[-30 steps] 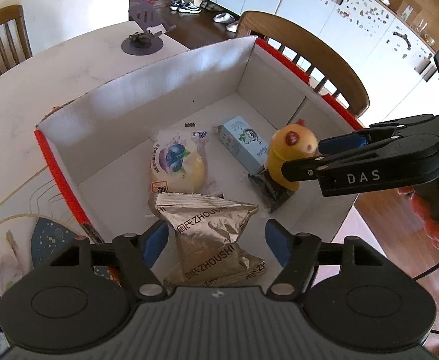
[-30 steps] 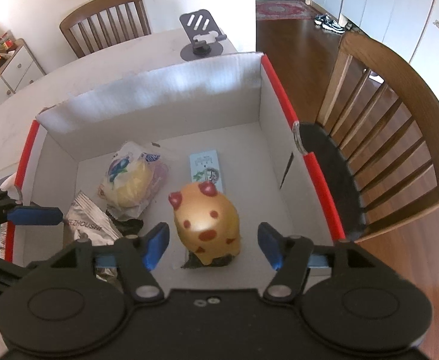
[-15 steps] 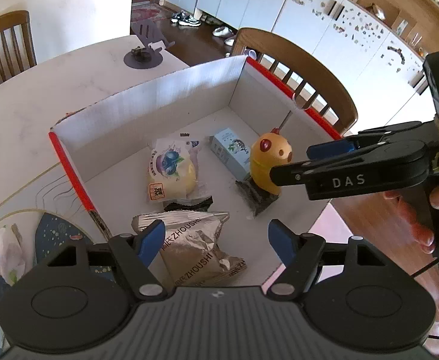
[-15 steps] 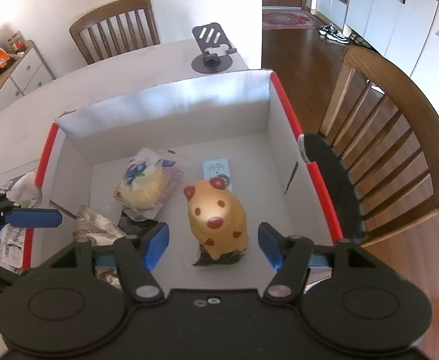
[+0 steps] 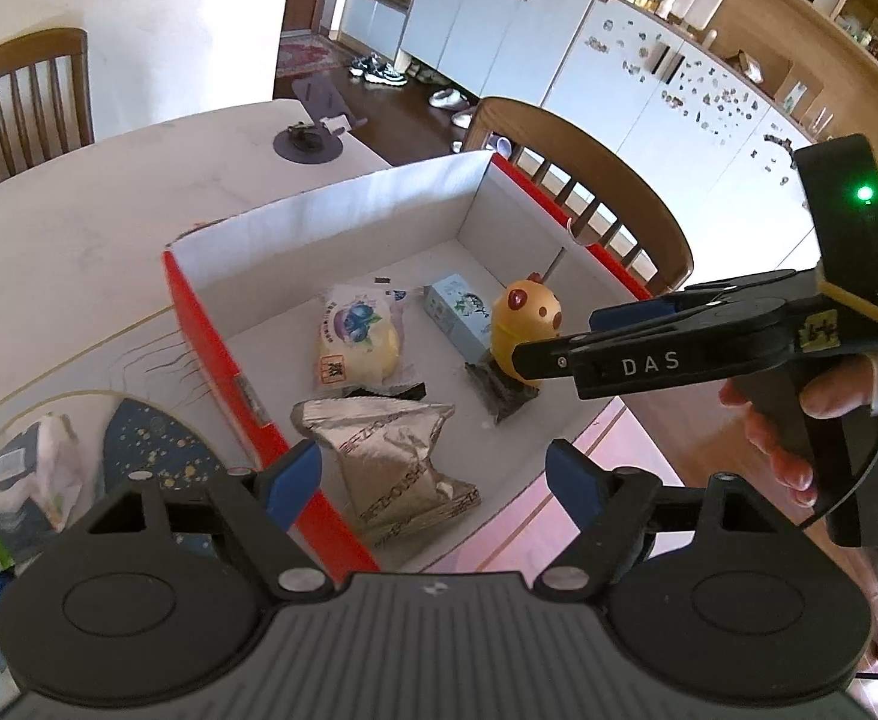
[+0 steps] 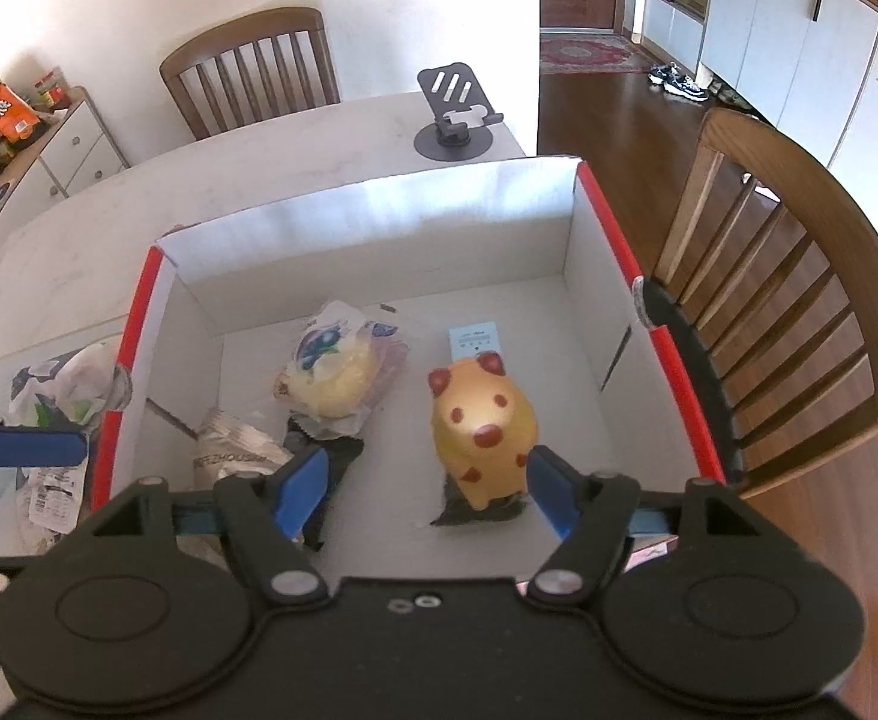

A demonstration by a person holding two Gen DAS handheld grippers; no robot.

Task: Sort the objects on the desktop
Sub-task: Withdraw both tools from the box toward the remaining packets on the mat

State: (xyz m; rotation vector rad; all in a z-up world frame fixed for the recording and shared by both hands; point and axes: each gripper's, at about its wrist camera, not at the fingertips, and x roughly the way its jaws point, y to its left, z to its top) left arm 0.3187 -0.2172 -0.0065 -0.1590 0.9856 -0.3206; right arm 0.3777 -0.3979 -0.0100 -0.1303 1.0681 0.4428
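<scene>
Left gripper (image 5: 432,480) and right gripper (image 6: 423,489): jaws opening, gripping nothing. Silver packet (image 5: 393,459) lies at seven o'clock of yellow toy (image 5: 526,330) inside box (image 5: 330,222).

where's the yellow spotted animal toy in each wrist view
Left wrist: yellow toy right of centre in the box, beside the right gripper's arm.
Right wrist: yellow toy low centre, above the right blue pad.
Shared landmark: phone stand on the table beyond the box.
</scene>
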